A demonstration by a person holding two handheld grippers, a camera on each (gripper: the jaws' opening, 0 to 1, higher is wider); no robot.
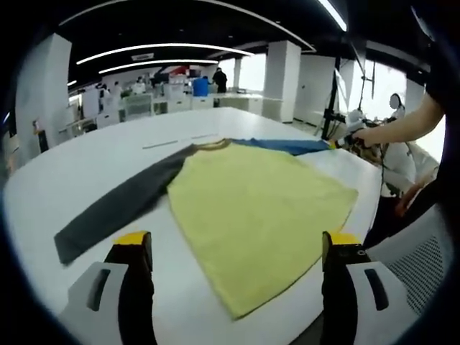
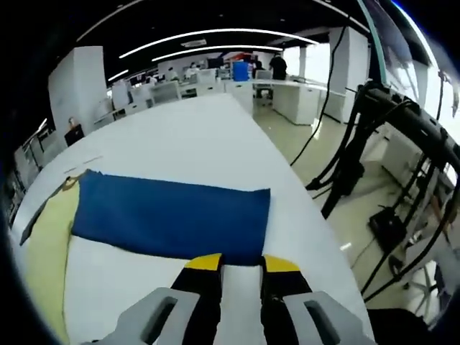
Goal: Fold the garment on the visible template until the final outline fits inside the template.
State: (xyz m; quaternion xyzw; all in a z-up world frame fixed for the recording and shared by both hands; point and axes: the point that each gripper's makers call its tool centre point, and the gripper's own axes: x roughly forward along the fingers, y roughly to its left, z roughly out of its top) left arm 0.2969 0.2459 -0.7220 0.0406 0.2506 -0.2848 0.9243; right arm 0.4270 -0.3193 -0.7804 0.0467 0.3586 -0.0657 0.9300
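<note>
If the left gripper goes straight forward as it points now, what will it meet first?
Most likely the yellow body of the garment, lying flat on the white table ahead of the open left gripper. Depth is hard to judge.

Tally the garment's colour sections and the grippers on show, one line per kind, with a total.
Yellow body panel: 1
Grey sleeve: 1
Blue sleeve: 1
Grippers: 2, the left gripper and the right gripper
Total: 5

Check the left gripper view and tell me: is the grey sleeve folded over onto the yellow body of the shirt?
No, the grey sleeve lies stretched out flat on the white table, away from the yellow body.
</note>
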